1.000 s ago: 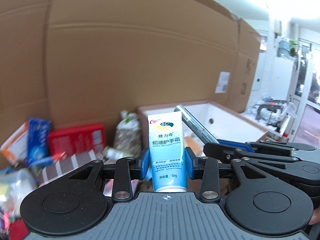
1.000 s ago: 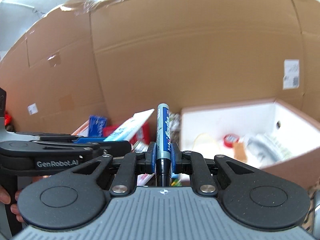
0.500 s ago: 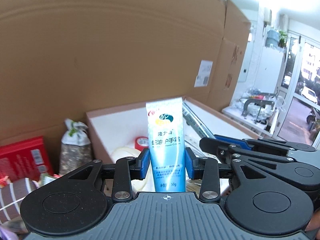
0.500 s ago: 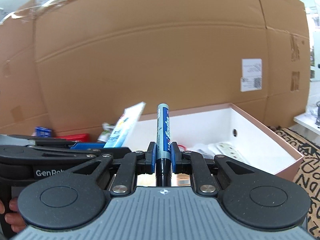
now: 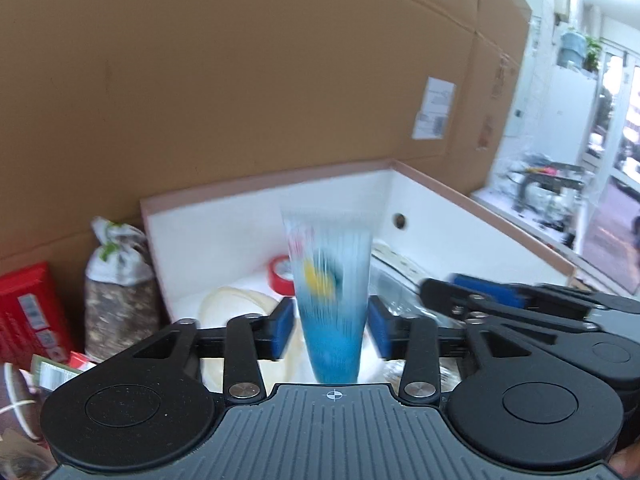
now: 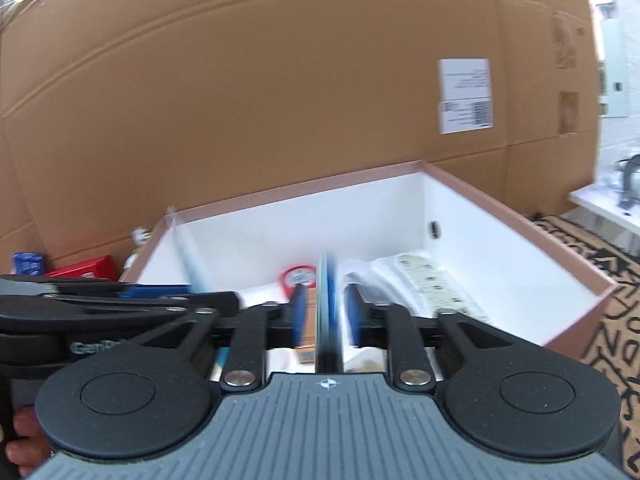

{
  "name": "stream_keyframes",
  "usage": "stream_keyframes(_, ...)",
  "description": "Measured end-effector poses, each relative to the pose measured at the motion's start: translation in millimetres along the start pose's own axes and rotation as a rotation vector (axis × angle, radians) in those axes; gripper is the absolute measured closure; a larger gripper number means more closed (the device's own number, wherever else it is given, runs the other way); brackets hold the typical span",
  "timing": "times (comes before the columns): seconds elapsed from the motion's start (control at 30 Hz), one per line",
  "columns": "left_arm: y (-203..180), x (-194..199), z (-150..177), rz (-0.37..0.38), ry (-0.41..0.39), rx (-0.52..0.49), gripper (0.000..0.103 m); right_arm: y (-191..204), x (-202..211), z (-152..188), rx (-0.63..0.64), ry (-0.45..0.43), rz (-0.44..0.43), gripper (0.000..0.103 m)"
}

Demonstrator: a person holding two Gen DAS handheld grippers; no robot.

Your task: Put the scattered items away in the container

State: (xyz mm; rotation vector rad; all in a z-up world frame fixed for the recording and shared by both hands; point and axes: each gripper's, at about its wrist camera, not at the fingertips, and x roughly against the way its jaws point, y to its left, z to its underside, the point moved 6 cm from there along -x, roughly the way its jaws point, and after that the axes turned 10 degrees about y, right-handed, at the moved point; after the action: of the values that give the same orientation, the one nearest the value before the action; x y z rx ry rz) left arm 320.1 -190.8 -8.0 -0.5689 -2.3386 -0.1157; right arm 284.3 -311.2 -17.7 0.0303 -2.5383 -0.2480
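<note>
In the left wrist view a blue-and-white hand cream tube (image 5: 330, 280) is streaked with motion blur between the jaws of my left gripper (image 5: 331, 328). The jaws are opening and the blue pads (image 5: 282, 328) stand clear of the tube on both sides. In the right wrist view a blue marker (image 6: 327, 300) is a blurred streak between the opening jaws of my right gripper (image 6: 326, 316), with gaps at both pads. Both grippers hang over the pink-rimmed white box (image 5: 460, 196) (image 6: 520, 216), side by side.
The box holds a red tape roll (image 6: 298, 276), a white power strip (image 6: 424, 284) and other items. Left of it stand a tied bag (image 5: 116, 300) and a red packet (image 5: 28, 316). A cardboard wall (image 5: 280, 80) stands behind. A patterned mat (image 6: 616, 280) lies to the right.
Both grippers moved from the cluttered left side to over the box. Their jaws, which were shut on the tube and the marker, have spread, and both items now blur downward.
</note>
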Motion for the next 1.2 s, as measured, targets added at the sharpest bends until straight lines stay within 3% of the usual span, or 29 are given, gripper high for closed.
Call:
stream_keyframes(0.07, 6.1, 6.5, -1.2, -0.065, -0.044, 0.024, 0.005, -10.3, 4.2, -0.5, -0.022, -0.047, 0.055, 0.037)
stream_keyframes(0.1, 8.4, 11.6, -2.0, -0.058, -0.075, 0.032, 0.000, -15.4, 8.0, -0.4, -0.034, -0.067, 0.075, 0.020)
stream_keyframes(0.13, 9.2, 16.2, -2.5, -0.035, -0.097, 0.033, 0.000, -19.9, 11.8, 0.3, -0.053, -0.080, 0.081, 0.014)
stream_keyframes(0.3, 6.3, 21.6, -2.9, 0.020, -0.050, 0.058, 0.000, -28.8, 29.2, 5.5, -0.115, -0.117, 0.072, 0.002)
stream_keyframes(0.97, 12.1, 63.6, 7.0, -0.016, -0.091, 0.093, 0.000, -28.6, 72.7, 13.4, -0.136, -0.168, 0.053, 0.000)
stream_keyframes(1.2, 8.4, 75.3, 26.4, -0.069, -0.086, 0.072, 0.000, -13.3, 86.6, 27.3, -0.109, -0.128, 0.038, 0.000)
